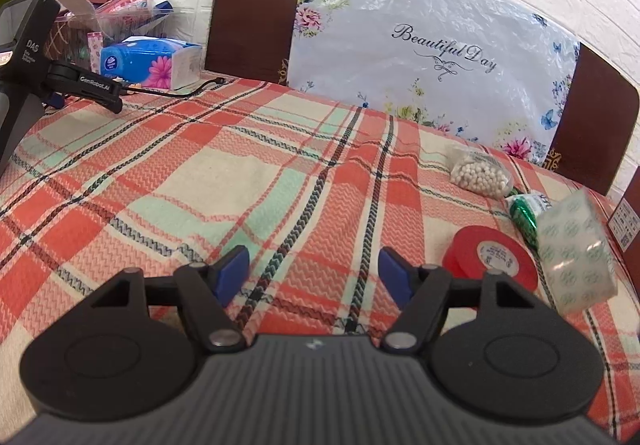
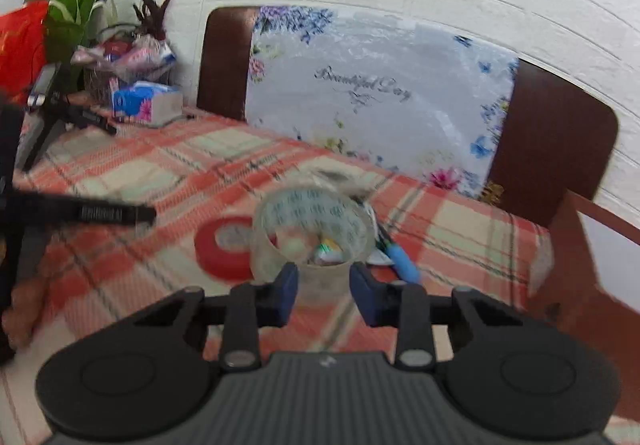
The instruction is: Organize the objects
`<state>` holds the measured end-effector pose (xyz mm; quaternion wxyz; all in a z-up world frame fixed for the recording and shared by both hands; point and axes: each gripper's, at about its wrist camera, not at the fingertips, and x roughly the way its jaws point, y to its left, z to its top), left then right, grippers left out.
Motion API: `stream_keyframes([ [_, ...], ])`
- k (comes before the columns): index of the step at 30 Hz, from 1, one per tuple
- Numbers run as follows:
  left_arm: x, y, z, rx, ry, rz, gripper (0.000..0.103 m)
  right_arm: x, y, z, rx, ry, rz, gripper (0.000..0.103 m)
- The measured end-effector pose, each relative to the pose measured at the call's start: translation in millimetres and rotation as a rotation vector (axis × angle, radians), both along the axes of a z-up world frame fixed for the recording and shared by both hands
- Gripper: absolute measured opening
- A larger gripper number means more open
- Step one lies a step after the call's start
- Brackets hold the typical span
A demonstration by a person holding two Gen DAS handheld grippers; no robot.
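My right gripper (image 2: 322, 277) is shut on the near wall of a clear tape roll (image 2: 312, 229) printed with green marks. That same roll (image 1: 576, 257) shows tilted at the right edge of the left wrist view. A red tape roll (image 1: 494, 259) lies flat on the plaid cloth (image 1: 200, 173) just left of it, also seen as the red roll (image 2: 224, 245). My left gripper (image 1: 314, 265) is open over bare cloth with nothing between its blue pads. The right wrist view is blurred.
A bag of white beads (image 1: 480, 173) and a green packet (image 1: 524, 213) lie behind the rolls, near a blue pen-like item (image 2: 404, 261). A brown box (image 2: 580, 265) stands at the right. A tissue box (image 1: 152, 63), a basket and a black stand (image 1: 24, 57) fill the far left.
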<state>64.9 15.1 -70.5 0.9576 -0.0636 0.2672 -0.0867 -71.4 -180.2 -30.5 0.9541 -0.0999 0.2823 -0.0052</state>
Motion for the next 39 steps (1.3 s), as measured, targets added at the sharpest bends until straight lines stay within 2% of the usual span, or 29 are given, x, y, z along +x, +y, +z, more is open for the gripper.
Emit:
stream_keyframes([
  [2,1,-3,3,0.015,0.021,-0.010,0.073,-29,-15,-8,-0.018,0.024,-0.052,0.045],
  [3,3,-4,6,-0.006,0.046,-0.018,0.072,-41,-21,-11,-0.015,0.030,-0.078,0.047],
  [5,4,-3,21,-0.165,0.097,-0.060,0.070,-53,-33,-14,0.031,0.037,-0.121,0.051],
  [6,3,-8,33,-0.210,0.097,-0.087,0.070,-55,-38,-15,0.054,0.041,-0.139,0.053],
  [7,0,-21,47,-0.203,0.077,-0.121,0.070,-54,-41,-16,0.073,0.046,-0.151,0.054],
  [10,-10,-75,79,-0.051,0.018,-0.251,0.070,-48,-45,-24,0.122,0.066,-0.163,0.059],
  [13,-5,-128,76,0.155,0.058,-0.313,0.067,-51,-46,-36,0.129,0.041,-0.173,0.067],
  [15,7,-147,58,0.249,0.135,-0.306,0.043,-53,-52,-36,0.165,0.039,-0.177,0.069],
  [16,13,-149,50,0.229,0.175,-0.323,0.039,-53,-54,-36,0.182,0.041,-0.179,0.070],
  [17,16,-148,46,0.190,0.208,-0.338,0.030,-54,-57,-35,0.196,0.043,-0.183,0.072],
  [18,15,-148,46,0.184,0.216,-0.329,0.025,-55,-59,-34,0.203,0.044,-0.190,0.072],
  [20,11,-150,49,0.173,0.244,-0.373,0.014,-60,-60,-31,0.193,0.037,-0.197,0.072],
  [22,5,-149,44,0.097,0.348,-0.446,0.015,-68,-57,-28,0.172,0.017,-0.167,0.072],
  [23,-1,-149,40,0.083,0.372,-0.456,0.014,-71,-55,-26,0.158,0.010,-0.154,0.074],
  [24,-8,-150,37,0.078,0.384,-0.466,0.014,-73,-54,-26,0.146,0.009,-0.142,0.079],
  [29,-43,-165,32,0.058,0.406,-0.556,0.015,-73,-43,-25,0.140,0.030,-0.087,0.083],
  [32,-61,-173,33,0.093,0.382,-0.586,0.018,-73,-36,-25,0.126,0.036,-0.048,0.092],
  [34,-67,-176,32,0.118,0.378,-0.597,0.027,-72,-30,-25,0.114,0.033,-0.040,0.092],
  [39,-78,-181,28,0.191,0.323,-0.609,0.025,-62,-25,-28,0.102,0.056,-0.025,0.090],
])
